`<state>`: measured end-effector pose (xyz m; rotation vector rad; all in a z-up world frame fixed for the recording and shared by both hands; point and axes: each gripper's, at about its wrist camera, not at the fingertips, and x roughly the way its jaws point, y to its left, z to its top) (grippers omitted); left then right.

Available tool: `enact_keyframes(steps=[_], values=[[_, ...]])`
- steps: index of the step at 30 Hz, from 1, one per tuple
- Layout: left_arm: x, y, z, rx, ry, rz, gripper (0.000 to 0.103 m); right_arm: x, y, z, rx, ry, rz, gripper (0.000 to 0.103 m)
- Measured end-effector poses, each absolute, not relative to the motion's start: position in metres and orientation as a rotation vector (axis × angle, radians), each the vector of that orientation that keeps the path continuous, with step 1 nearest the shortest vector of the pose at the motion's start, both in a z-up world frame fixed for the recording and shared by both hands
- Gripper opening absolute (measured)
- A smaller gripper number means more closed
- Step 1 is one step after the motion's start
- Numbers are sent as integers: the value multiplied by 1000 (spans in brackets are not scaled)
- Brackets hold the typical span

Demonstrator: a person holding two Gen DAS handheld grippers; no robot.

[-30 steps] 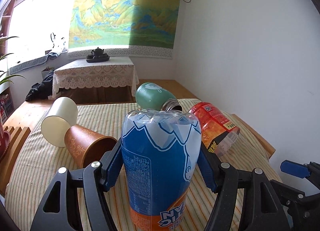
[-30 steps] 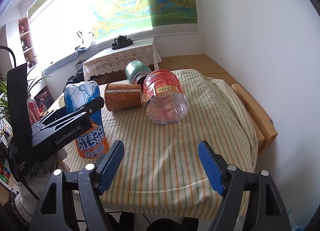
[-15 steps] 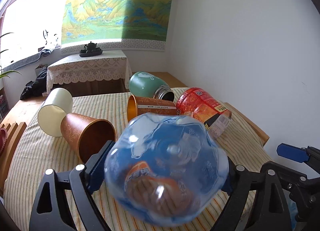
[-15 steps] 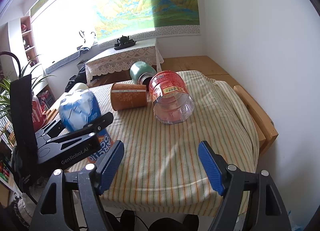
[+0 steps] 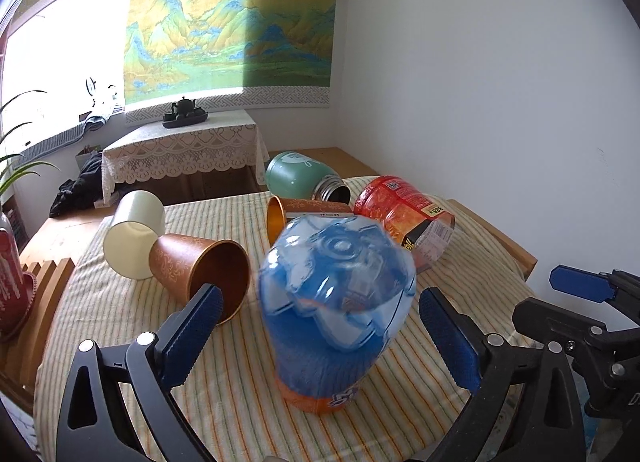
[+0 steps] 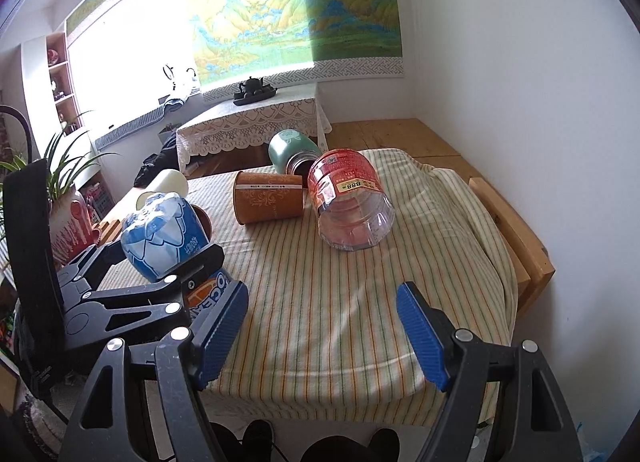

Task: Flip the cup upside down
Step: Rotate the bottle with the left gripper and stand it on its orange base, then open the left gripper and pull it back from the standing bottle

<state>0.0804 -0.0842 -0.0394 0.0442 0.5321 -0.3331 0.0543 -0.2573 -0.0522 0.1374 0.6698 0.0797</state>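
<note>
A blue plastic cup [image 5: 336,310] with an orange rim stands bottom-up on the striped tablecloth [image 5: 240,414], slightly blurred. My left gripper [image 5: 320,330] is open, its blue pads either side of the cup with a gap on both sides. In the right wrist view the same cup [image 6: 164,234] sits at the left, with the left gripper's black fingers around it. My right gripper [image 6: 320,326] hangs open over the table's near edge, holding nothing.
Several containers lie on their sides behind: a brown cup [image 5: 200,270], a cream cup [image 5: 134,234], an orange cup [image 6: 268,201], a green flask [image 5: 300,179] and a red-labelled clear tub [image 6: 348,197]. A red pot [image 5: 10,282] stands at the left.
My left gripper has opened and let go of the blue cup, which now stands by itself on the cloth. The gripper has drawn back a little. The right gripper has barely moved.
</note>
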Motion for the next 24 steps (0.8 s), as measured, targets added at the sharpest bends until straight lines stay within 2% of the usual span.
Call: enact_keyframes(steps=[13,15,24], values=[[13,-45,-11,26,478,-184,101,37,-241,-46,92,617,101,74],[-2,-37,-6,9,441,-140,101,32,-239,-45,86,593,100,80],[-49,-12,1,-34,366,-25,101,4,-237,-41,58,443,36,94]])
